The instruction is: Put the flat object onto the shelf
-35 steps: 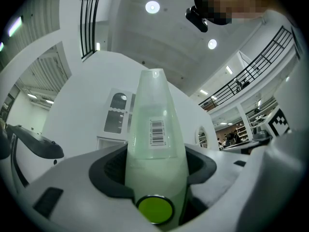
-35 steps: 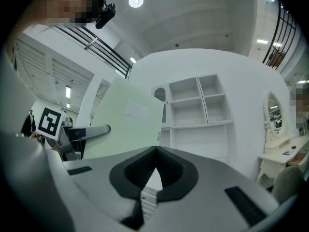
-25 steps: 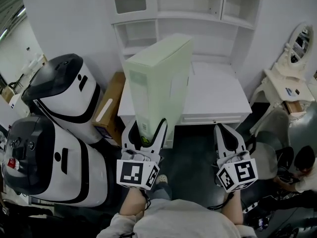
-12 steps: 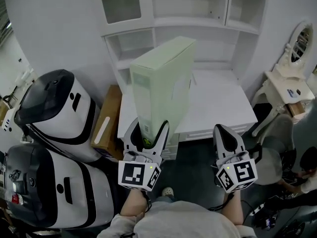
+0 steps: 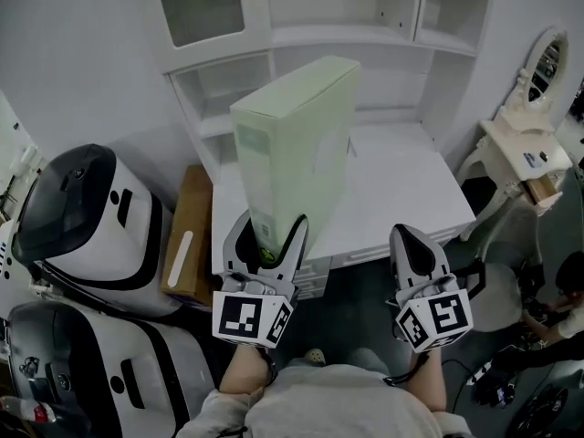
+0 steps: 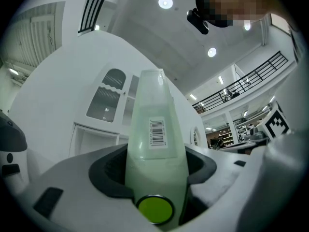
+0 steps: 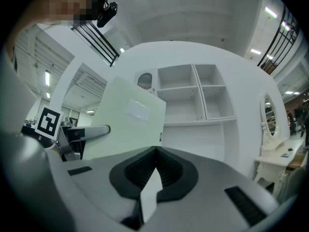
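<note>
A tall, flat pale-green box (image 5: 292,144) stands upright in my left gripper (image 5: 266,226), whose jaws are shut on its lower narrow edge. The left gripper view looks up that edge of the box (image 6: 154,139), past a barcode label and a green disc at its foot. My right gripper (image 5: 408,237) is shut and empty, level beside the left one; its jaws meet at the tips (image 7: 155,151). The white shelf unit (image 5: 347,39) rises behind a white desk top (image 5: 392,190), straight ahead. In the right gripper view the box (image 7: 128,124) stands left of the open shelf compartments (image 7: 193,95).
Two big white-and-black machines (image 5: 82,217) (image 5: 91,372) crowd the left side. A brown cardboard box (image 5: 187,235) leans between them and the desk. A white vanity with an oval mirror (image 5: 534,89) stands at the right, and a person (image 5: 570,295) crouches low at the right edge.
Both grippers and the box have come closer to the desk and shelf unit. The machines have slid down and left in the head view. The grip is unchanged.
</note>
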{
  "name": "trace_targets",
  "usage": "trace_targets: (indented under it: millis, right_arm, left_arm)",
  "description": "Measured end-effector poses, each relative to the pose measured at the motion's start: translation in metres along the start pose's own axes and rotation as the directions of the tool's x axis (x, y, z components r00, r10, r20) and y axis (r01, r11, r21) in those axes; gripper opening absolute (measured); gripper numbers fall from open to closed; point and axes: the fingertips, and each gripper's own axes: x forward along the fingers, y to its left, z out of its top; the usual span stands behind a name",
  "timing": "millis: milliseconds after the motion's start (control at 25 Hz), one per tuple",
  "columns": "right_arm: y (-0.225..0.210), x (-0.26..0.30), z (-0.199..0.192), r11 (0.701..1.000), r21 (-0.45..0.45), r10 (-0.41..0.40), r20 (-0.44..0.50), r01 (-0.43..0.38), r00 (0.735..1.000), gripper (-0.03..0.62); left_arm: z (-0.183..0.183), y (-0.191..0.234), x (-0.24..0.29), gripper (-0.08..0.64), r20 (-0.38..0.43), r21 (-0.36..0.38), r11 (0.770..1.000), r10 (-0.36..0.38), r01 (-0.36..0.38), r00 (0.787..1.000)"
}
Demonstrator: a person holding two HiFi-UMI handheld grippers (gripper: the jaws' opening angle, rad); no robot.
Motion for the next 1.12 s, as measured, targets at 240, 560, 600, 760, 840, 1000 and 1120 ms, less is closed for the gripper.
trace_targets:
  millis: [240, 560, 600, 760, 840, 1000, 1120]
  right_arm:
    - [-0.017, 0.013, -0.003, 1.0, 0.009, -0.026, 0.003, 0.026, 1.0, 0.005]
    - [-0.048, 0.049, -0.005, 0.999, 0.02, 0.037, 0.016, -0.037, 0.999, 0.005]
    - [-0.053, 0.055, -0.005, 0.999, 0.022, 0.047, 0.019, -0.047, 0.999, 0.005]
    - [-0.075, 0.08, -0.003, 0.995, 0.026, 0.091, 0.025, -0.092, 0.996, 0.006]
    - [-0.087, 0.092, -0.001, 0.993, 0.026, 0.112, 0.033, -0.113, 0.993, 0.005]
    - [-0.11, 0.115, 0.003, 0.988, 0.026, 0.153, 0.049, -0.155, 0.987, 0.005]
    - [-0.125, 0.13, 0.006, 0.982, 0.028, 0.183, 0.06, -0.185, 0.981, 0.005]
  left_arm:
    - [-0.006, 0.008, 0.019, 0.285, -0.001, -0.011, 1.0, -0.007, 0.007, 1.0]
    - [-0.012, 0.006, 0.055, 0.285, 0.002, 0.016, 0.999, 0.03, -0.03, 1.0]
    - [-0.013, 0.006, 0.06, 0.285, 0.003, 0.02, 0.999, 0.039, -0.039, 0.999]
    - [-0.016, 0.005, 0.085, 0.285, 0.002, 0.038, 0.997, 0.072, -0.072, 0.997]
    - [-0.017, 0.002, 0.097, 0.285, 0.003, 0.049, 0.995, 0.085, -0.085, 0.996]
    - [-0.018, -0.003, 0.122, 0.285, 0.003, 0.084, 0.99, 0.113, -0.113, 0.994]
    - [-0.018, -0.005, 0.14, 0.285, -0.001, 0.129, 0.982, 0.136, -0.135, 0.991]
